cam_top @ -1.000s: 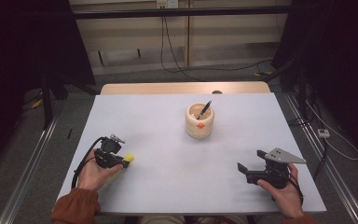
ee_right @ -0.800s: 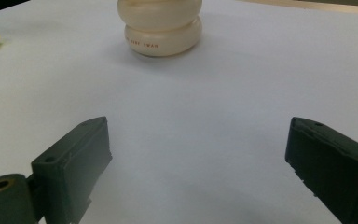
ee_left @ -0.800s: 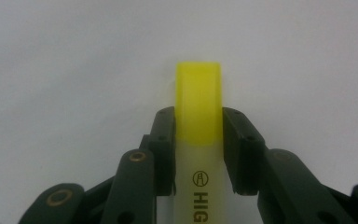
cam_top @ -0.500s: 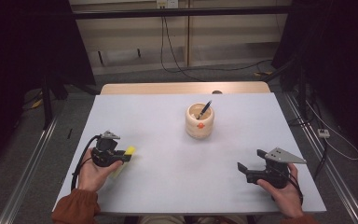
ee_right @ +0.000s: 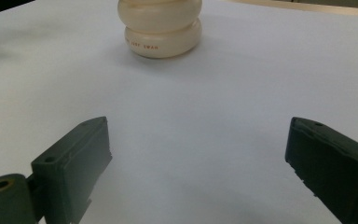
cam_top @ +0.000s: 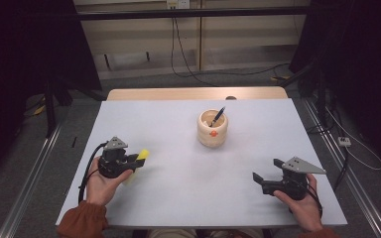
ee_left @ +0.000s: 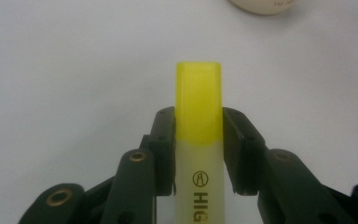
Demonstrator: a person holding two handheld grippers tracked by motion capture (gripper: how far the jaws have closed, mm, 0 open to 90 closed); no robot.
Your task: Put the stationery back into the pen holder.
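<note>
A yellow-capped highlighter (ee_left: 198, 140) is clamped between the two black jaws of my left gripper (ee_left: 198, 126), its cap sticking out past the fingertips. In the high view the same highlighter (cam_top: 140, 157) points right from the left gripper (cam_top: 129, 161) at the table's front left. A cream holder (cam_top: 212, 128) with a dark pen (cam_top: 218, 115) in it stands mid-table, and it is also seen in the right gripper view as the cream holder (ee_right: 161, 25). My right gripper (cam_top: 269, 171) rests at the front right, jaws wide open with nothing between them (ee_right: 198, 154).
The white table top (cam_top: 178, 188) ends in a wooden strip (cam_top: 193, 93) at the far edge. Cables lie on the floor behind. Metal rails (cam_top: 27, 173) run along both sides of the table.
The left hand has turned and shifted slightly, so the highlighter now points more to the right and sits a little higher. The right hand has stayed put.
</note>
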